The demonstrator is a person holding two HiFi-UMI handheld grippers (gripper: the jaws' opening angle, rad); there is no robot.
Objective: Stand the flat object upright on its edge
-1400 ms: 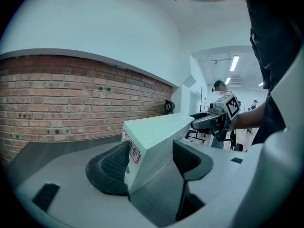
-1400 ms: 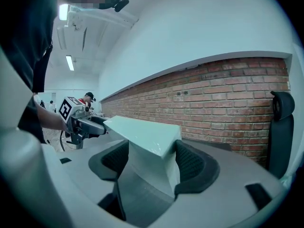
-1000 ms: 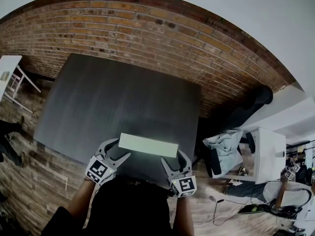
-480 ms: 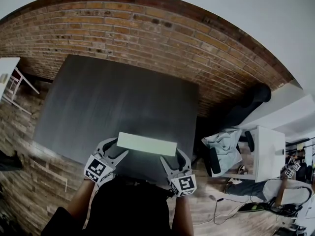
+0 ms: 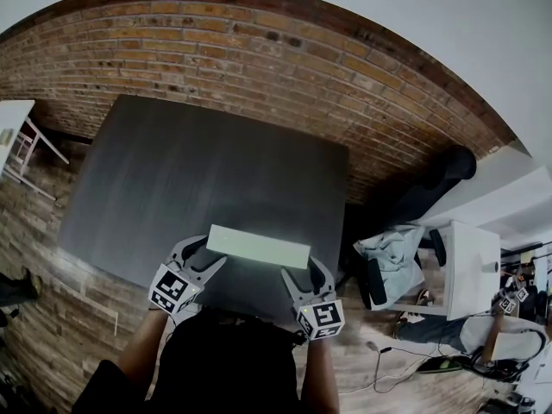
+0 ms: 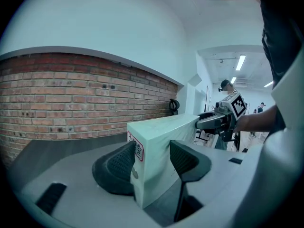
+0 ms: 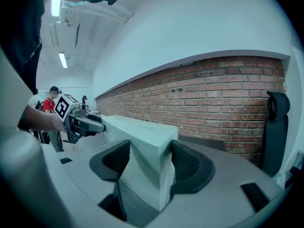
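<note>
A long pale green box [image 5: 259, 247] lies across the near edge of the dark grey table [image 5: 198, 162], with a gripper at each end. My left gripper [image 5: 205, 254] has the box's left end [image 6: 161, 146] between its jaws. Those jaws are closing, and both black pads [image 6: 121, 163] touch the box's sides next to a red-edged label. My right gripper [image 5: 304, 272] is shut on the right end [image 7: 145, 137], with its pads [image 7: 187, 165] pressed on both faces. From each gripper view the box looks tall and narrow. Its underside is hidden.
A brick wall [image 5: 259, 67] runs behind the table. To the right stand a black office chair [image 5: 440, 184], a white desk [image 5: 470, 270] and a seated person [image 5: 509, 339]. A small white table [image 5: 17, 132] is at far left, and the floor is wooden.
The box and both grippers have shifted slightly away from me on the table. The left jaws have drawn in against the box's end.
</note>
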